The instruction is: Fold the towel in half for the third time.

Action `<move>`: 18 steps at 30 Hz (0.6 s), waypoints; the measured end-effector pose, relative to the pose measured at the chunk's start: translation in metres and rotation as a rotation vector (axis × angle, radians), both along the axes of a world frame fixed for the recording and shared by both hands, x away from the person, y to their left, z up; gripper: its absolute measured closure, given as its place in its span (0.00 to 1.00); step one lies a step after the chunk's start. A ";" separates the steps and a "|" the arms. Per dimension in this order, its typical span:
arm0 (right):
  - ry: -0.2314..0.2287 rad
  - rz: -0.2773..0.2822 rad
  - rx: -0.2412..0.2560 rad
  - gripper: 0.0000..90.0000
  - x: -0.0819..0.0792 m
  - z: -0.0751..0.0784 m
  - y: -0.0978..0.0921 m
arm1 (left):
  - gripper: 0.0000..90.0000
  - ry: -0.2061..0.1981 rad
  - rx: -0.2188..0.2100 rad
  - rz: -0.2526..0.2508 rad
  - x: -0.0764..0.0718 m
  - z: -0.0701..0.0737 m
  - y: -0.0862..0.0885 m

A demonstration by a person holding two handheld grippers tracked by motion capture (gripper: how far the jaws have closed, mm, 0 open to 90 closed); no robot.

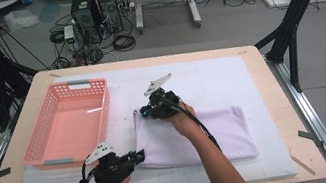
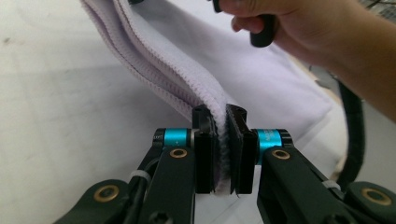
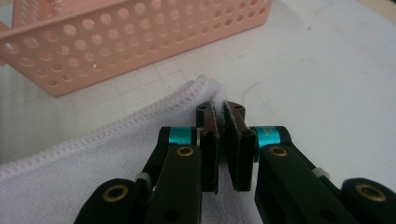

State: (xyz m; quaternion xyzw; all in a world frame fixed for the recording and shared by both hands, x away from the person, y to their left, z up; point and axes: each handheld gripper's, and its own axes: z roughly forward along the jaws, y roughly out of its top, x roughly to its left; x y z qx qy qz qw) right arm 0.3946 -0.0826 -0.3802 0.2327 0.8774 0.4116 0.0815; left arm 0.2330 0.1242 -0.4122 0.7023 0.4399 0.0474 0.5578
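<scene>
A pale lilac towel [image 1: 199, 133] lies folded on the white mat, right of a pink basket [image 1: 107, 106]. My left gripper [image 1: 139, 155] is at the towel's near left corner. In the left gripper view it [image 2: 219, 116] is shut on the layered hem of the towel [image 2: 261, 79], which rises slightly off the mat. My right gripper [image 1: 145, 111] sits at the far left corner. Its jaws [image 3: 219, 109] are pinched on that corner of the towel [image 3: 93, 163], with the basket [image 3: 140, 42] just beyond. The person's right hand [image 2: 299, 28] appears farther along the towel.
The white mat [image 1: 229, 74] covers most of the wooden table [image 1: 287, 115]. The perforated basket holds nothing and stands at the left. Bare mat lies behind and to the right of the towel. Computers and cables are on the floor beyond the far edge.
</scene>
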 end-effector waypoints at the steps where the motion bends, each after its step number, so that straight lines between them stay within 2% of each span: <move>1: -0.006 -0.005 0.005 0.94 -0.001 0.002 -0.003 | 0.91 -0.003 0.000 -0.013 0.001 0.002 -0.004; 5: -0.023 -0.023 0.034 0.94 -0.005 0.008 -0.022 | 0.91 -0.009 -0.006 -0.055 0.005 0.007 -0.020; 7: -0.034 -0.032 0.032 0.94 -0.006 0.010 -0.033 | 0.91 -0.012 -0.007 -0.072 0.009 0.009 -0.031; 12: -0.036 -0.078 0.055 0.94 -0.010 0.013 -0.065 | 0.91 -0.020 0.035 -0.136 0.017 0.016 -0.065; 15: -0.033 -0.117 0.060 0.94 -0.013 0.012 -0.086 | 0.91 -0.017 0.046 -0.165 0.024 0.019 -0.084; 16: -0.035 -0.130 0.064 0.94 -0.013 0.011 -0.092 | 0.91 -0.017 0.046 -0.165 0.024 0.019 -0.084; 18: -0.038 -0.153 0.070 0.94 -0.014 0.010 -0.105 | 0.91 -0.012 0.054 -0.187 0.029 0.019 -0.101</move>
